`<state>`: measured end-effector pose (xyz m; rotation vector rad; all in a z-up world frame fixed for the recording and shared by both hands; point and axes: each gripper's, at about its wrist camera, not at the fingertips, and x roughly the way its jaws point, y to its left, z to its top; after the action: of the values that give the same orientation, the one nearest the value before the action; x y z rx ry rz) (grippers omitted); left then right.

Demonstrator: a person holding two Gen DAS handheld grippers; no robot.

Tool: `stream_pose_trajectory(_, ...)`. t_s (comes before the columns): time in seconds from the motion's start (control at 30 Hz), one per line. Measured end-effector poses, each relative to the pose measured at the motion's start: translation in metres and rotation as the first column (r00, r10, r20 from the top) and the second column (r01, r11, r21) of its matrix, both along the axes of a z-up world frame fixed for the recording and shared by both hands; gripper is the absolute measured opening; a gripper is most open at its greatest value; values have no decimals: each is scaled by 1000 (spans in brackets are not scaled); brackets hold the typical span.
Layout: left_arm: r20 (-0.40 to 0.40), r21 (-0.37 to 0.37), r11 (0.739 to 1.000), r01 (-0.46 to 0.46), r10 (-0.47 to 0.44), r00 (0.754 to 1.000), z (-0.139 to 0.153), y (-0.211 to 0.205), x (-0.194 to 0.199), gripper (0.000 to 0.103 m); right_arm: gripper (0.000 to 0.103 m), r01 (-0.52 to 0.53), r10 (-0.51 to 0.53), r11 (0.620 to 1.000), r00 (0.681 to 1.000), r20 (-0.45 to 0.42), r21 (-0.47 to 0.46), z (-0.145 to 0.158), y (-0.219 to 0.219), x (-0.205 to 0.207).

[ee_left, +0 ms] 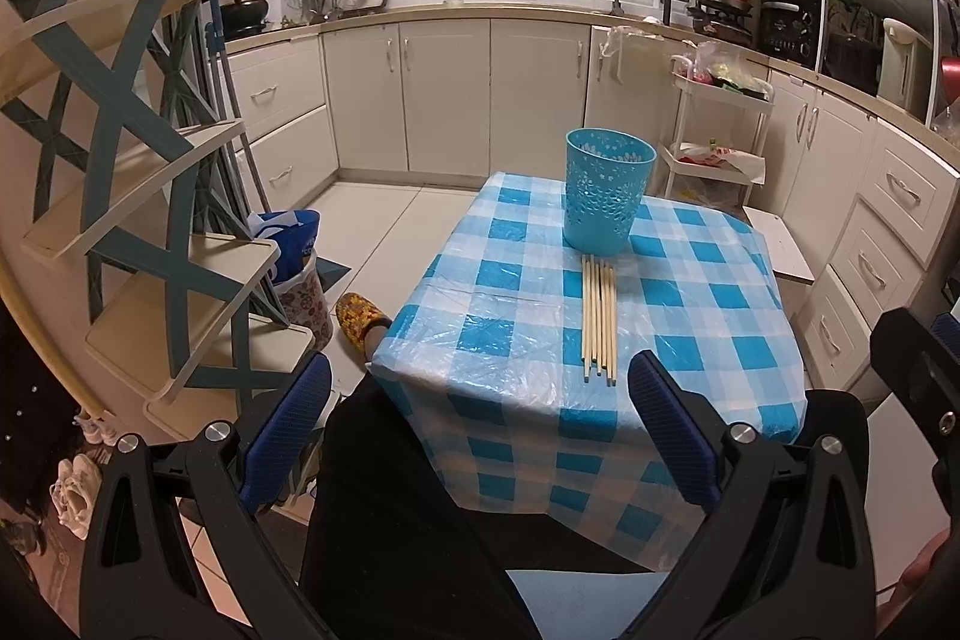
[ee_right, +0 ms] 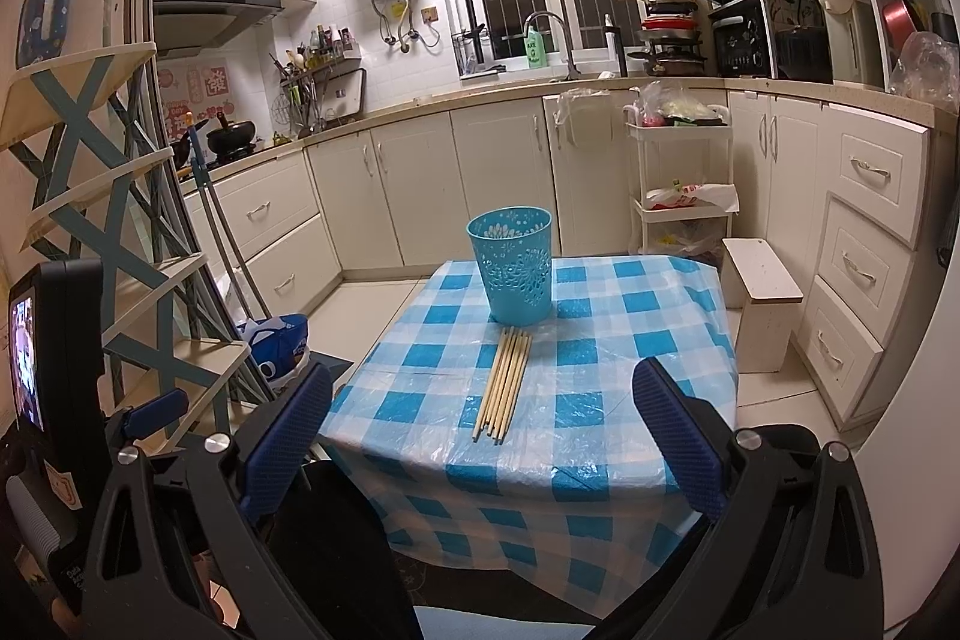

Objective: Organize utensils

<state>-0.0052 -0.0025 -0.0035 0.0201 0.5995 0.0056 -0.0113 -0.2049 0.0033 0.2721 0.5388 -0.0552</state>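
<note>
Blue perforated holder cup (ee_left: 607, 191) stands upright on the bench (ee_left: 708, 316), which has a blue-white checked plastic cover. Cup's inside is only partly visible from either view — nothing shows above the rim, but its bottom can't be seen.

Bundle of wooden chopsticks (ee_left: 599, 319) lies flat on the cover, far tips just beside the cup's base, maybe touching; can't tell. Approx 6 sticks, exact count hard to make out as they lie tight together.

Left gripper (ee_left: 480, 400) w/ fingers spread wide, gripping nothing, held short of the bench's near edge. Right gripper (ee_right: 480, 406) likewise — fingers wide apart, empty, near tips of the chopsticks between them in view.

A dark-clothed leg and a yellow slipper (ee_left: 359, 319) show left of the bench; rest of the person cut off.
</note>
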Motion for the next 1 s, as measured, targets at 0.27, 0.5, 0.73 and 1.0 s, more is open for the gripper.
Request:
stream_pose_trajectory(0.27, -26, 93, 992, 84, -82, 996, -26, -3, 21, 95, 96, 11, -12, 1000, 999, -38, -14, -1, 6, -5)
stream_pose_trajectory(0.5, -191, 67, 995, 73, -59, 980, -55, 5, 82, 95, 96, 42, -37, 999, 983, -181, 21, -40, -10, 35)
stream_pose_trajectory(0.73, -194, 45, 997, 65, -55, 979, -86, 0, 147, 95, 90, 2, 8, 1000, 945, -328, 28, -120, -17, 123)
stream_pose_trajectory(1.0, -251, 64, 996, 67, -49, 967, -118, -15, 209, 95, 51, -29, 88, 991, 883, -461, 134, -197, -31, 233)
